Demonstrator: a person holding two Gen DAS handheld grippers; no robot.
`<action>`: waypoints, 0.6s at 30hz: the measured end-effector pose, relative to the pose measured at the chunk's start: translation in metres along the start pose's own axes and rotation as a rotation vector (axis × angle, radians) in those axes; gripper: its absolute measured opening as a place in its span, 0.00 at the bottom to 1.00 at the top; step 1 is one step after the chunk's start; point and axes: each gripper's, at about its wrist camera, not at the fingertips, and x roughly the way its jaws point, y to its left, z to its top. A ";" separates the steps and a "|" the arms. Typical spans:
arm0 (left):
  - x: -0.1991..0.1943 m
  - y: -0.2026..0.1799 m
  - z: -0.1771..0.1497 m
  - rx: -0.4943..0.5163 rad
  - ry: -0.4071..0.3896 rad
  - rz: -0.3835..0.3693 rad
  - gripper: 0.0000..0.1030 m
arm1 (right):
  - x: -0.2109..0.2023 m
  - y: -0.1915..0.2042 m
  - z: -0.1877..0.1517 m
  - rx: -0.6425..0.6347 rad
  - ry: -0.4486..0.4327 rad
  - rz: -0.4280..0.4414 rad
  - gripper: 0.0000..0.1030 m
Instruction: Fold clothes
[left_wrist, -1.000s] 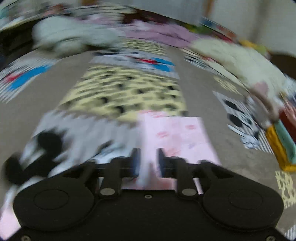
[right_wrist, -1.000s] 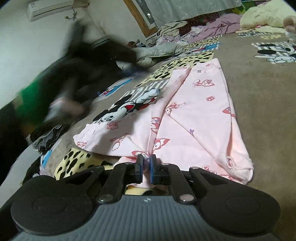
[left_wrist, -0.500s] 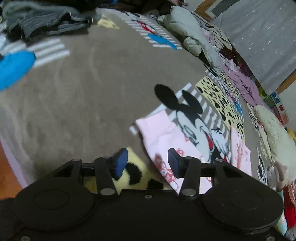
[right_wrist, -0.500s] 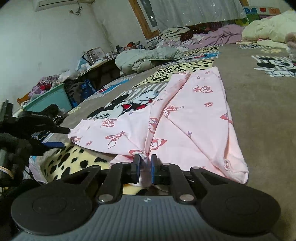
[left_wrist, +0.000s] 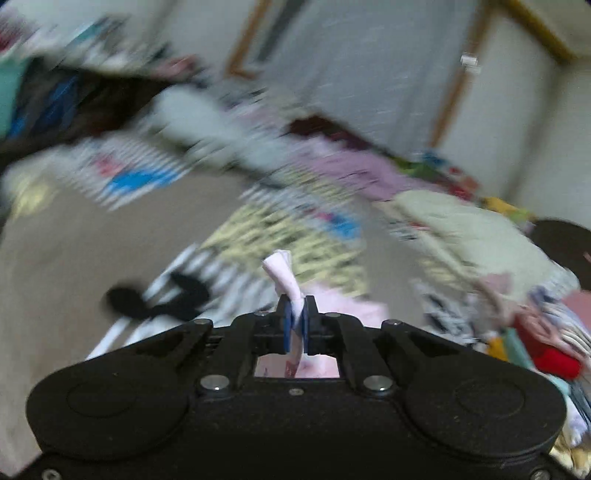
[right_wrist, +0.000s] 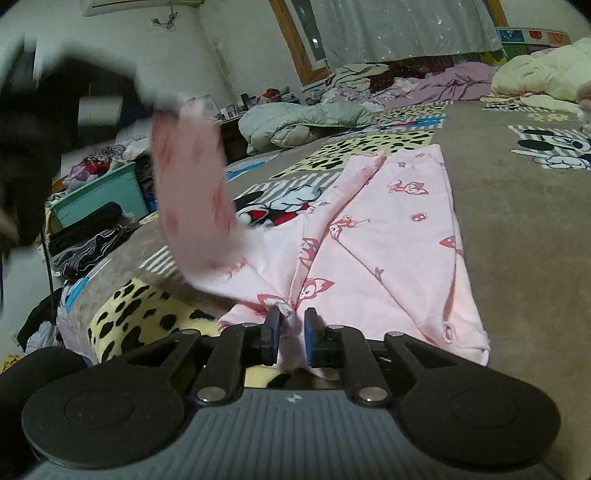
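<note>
Two grippers each pinch the pink garment (right_wrist: 388, 236), which lies on the blanket (right_wrist: 524, 229) at centre frame in the right wrist view. At bottom centre of that view the right gripper (right_wrist: 290, 334) has its fingers closed on a bunched edge of the cloth. One sleeve rises blurred toward the upper left, where the dark left gripper (right_wrist: 44, 122) holds it. In the smeared left wrist view, the left gripper (left_wrist: 295, 325) fingers press tight on a twisted tuft of garment (left_wrist: 286, 277) at lower centre.
</note>
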 end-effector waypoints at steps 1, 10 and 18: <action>-0.002 -0.020 0.006 0.036 -0.007 -0.032 0.03 | -0.001 0.000 0.000 -0.001 0.000 0.003 0.16; 0.035 -0.163 0.002 0.295 0.112 -0.194 0.03 | -0.023 -0.015 0.007 0.022 -0.032 -0.003 0.19; 0.061 -0.222 -0.023 0.440 0.244 -0.224 0.03 | -0.033 -0.025 0.009 0.037 -0.026 0.012 0.29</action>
